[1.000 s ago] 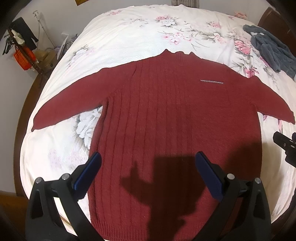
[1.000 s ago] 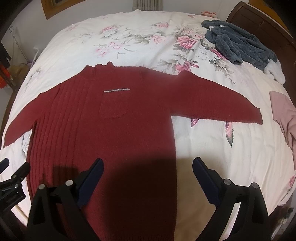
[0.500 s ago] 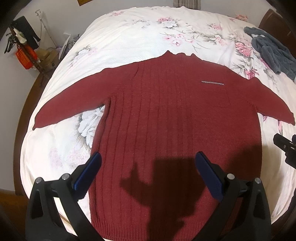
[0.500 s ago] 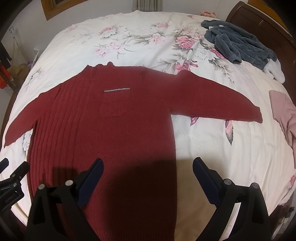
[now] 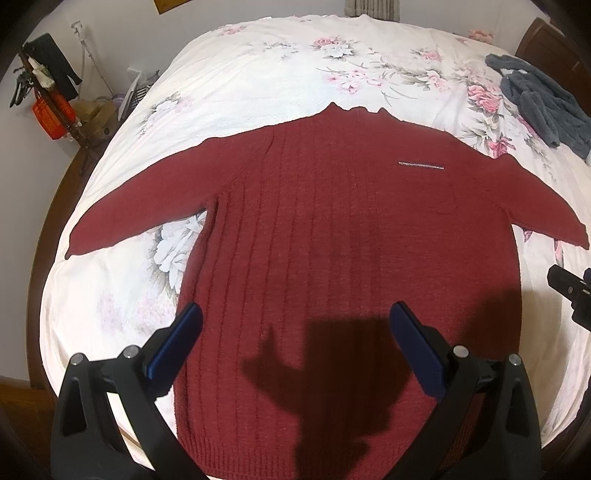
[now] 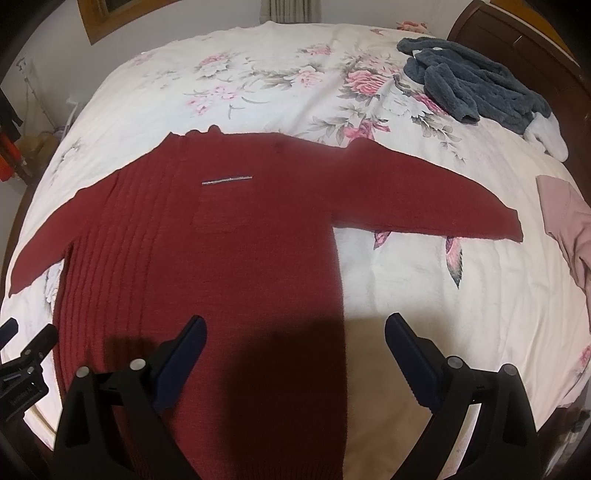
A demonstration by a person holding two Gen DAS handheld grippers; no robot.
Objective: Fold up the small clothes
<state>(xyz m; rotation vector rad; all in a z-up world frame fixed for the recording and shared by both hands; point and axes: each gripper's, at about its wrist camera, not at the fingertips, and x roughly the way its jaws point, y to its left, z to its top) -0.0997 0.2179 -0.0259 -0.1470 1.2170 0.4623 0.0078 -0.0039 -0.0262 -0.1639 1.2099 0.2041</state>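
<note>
Both grippers' fingers (image 5: 173,343) spread, empty — red sweater (image 5: 332,240) flat beneath, untouched

place: home bedroom | shown by: bed with floral quilt (image 6: 295,74) – dark wooden headboard (image 6: 517,44) – scattered clothes

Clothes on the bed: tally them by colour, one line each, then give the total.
Dark red: 1, the red sweater, spread flat with both sleeves out.
Grey-blue: 1, the fuzzy grey garment, bunched up near the headboard.
Dusty pink: 1, the pink garment, partly cut off at the right edge of the right wrist view.
White: 1, a small white piece beside the grey one; what it is cannot be told.
Total: 4
</note>
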